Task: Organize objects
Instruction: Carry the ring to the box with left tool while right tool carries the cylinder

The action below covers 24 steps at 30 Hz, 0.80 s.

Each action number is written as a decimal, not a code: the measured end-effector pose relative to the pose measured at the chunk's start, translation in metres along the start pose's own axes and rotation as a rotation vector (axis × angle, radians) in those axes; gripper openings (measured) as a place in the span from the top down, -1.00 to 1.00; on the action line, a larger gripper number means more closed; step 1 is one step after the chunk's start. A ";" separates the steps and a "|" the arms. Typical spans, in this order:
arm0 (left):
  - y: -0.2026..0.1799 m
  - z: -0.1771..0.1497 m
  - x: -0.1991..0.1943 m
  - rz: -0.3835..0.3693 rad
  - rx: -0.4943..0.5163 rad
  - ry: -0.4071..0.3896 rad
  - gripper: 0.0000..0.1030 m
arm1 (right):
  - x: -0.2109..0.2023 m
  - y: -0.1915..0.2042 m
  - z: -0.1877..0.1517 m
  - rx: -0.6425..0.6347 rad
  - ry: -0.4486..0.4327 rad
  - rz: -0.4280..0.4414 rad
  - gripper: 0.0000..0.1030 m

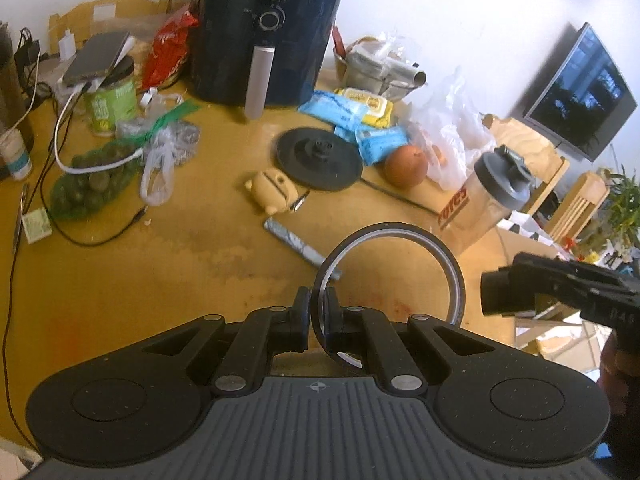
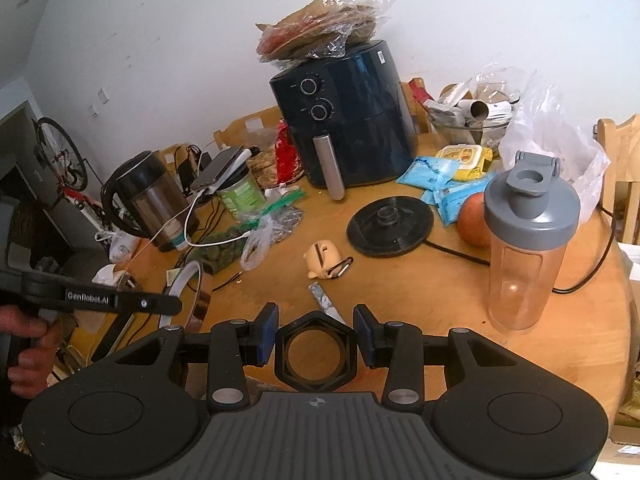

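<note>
Left gripper [image 1: 318,312] — tilted downward (tape roll [image 1: 390,272] pinched)

White wall [image 2: 160,40] behind round wooden desk [image 2: 420,280]; wall-mounted TV [image 1: 580,92], wooden chairs [image 1: 532,152], bicycle [image 2: 60,152] at left, daylight.

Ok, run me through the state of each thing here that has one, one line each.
Left gripper: shut on the tape ring, held off the table.
Right gripper: part open around the black hexagonal ring; contact unclear.
Shaker bottle: upright, empty, spout cap flipped open.
Kettle: off its base.
Phone: cable plugged in.
</note>
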<state>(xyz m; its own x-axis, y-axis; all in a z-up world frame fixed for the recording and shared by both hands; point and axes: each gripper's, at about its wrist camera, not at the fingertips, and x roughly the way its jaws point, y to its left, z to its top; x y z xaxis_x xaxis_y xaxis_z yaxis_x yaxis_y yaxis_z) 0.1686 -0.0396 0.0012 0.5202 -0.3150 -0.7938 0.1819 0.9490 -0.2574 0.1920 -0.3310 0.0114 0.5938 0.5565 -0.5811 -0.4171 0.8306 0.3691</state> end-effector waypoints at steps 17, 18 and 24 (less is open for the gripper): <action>-0.035 -0.048 0.008 -0.096 0.035 0.084 0.75 | -0.009 -0.002 -0.016 0.005 0.034 0.014 0.15; -0.037 -0.049 0.008 -0.097 0.044 0.083 0.63 | -0.010 -0.001 -0.017 0.005 0.034 0.014 0.15; -0.044 -0.051 0.001 -0.051 0.061 0.053 0.27 | -0.013 0.001 -0.025 0.010 0.040 0.016 0.15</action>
<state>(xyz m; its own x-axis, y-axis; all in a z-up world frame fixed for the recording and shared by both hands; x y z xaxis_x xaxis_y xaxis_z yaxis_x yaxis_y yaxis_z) 0.1185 -0.0813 -0.0166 0.4645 -0.3603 -0.8089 0.2579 0.9289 -0.2657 0.1670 -0.3378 0.0014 0.5590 0.5686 -0.6035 -0.4196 0.8217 0.3856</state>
